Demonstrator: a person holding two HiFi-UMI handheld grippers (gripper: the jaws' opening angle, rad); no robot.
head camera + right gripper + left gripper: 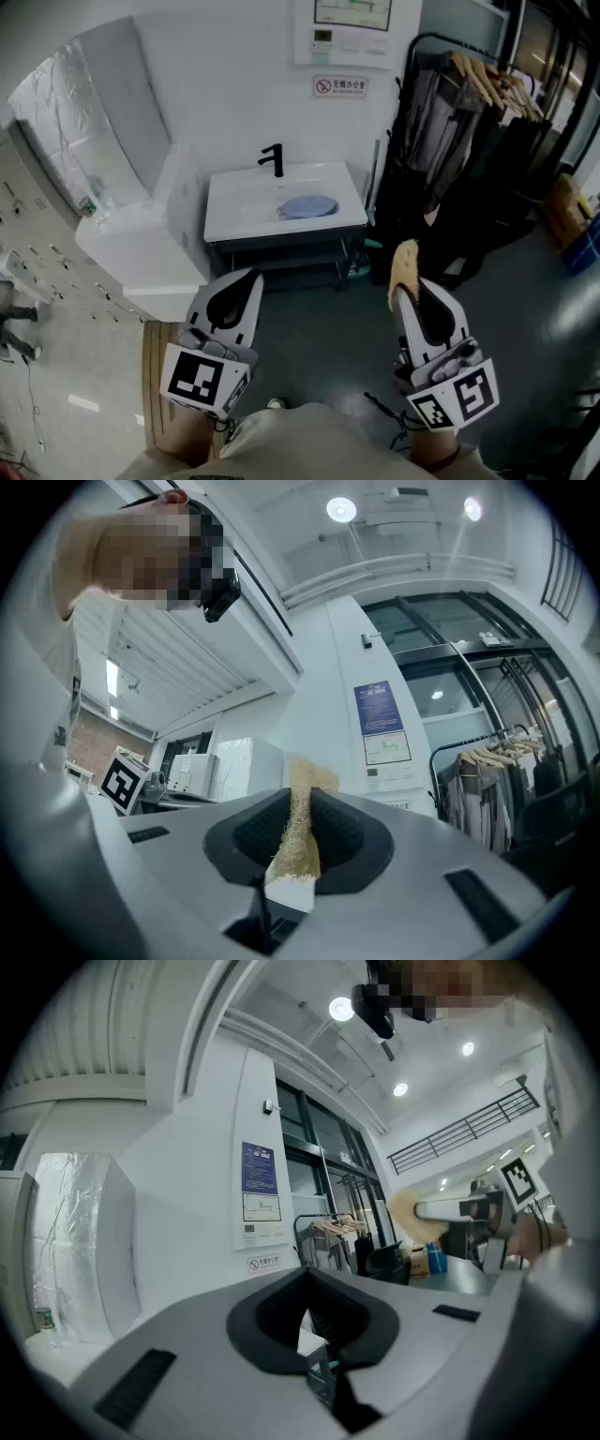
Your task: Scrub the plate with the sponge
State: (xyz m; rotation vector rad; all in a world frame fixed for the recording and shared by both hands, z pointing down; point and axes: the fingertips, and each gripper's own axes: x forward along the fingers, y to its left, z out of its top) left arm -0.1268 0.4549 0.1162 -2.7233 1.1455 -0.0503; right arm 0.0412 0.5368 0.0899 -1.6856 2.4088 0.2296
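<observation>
the step in hand looked like the approach: the person stood well back from the white sink point(234, 214), where the blue plate point(309, 206) lay flat in the basin, just right of the black faucet point(273, 159). the right gripper point(406, 287) had its jaws clamped on a tan, fibrous sponge point(404, 262), which stuck out past the tips and pointed a little upward. the left gripper point(249, 275) was fully closed with nothing between its jaws. to do this well, the sponge probably needed to be carried forward and tipped down so its free end met the plate's face rather than the basin wall, with the grip firm enough that the soft fibres would not slide out. the left gripper would likely have to open and pin the plate's rim, since a loose plate in a smooth basin could skate under the scrubbing. the clothes rack point(487, 84) stood near on the right and was worth steering clear of.
</observation>
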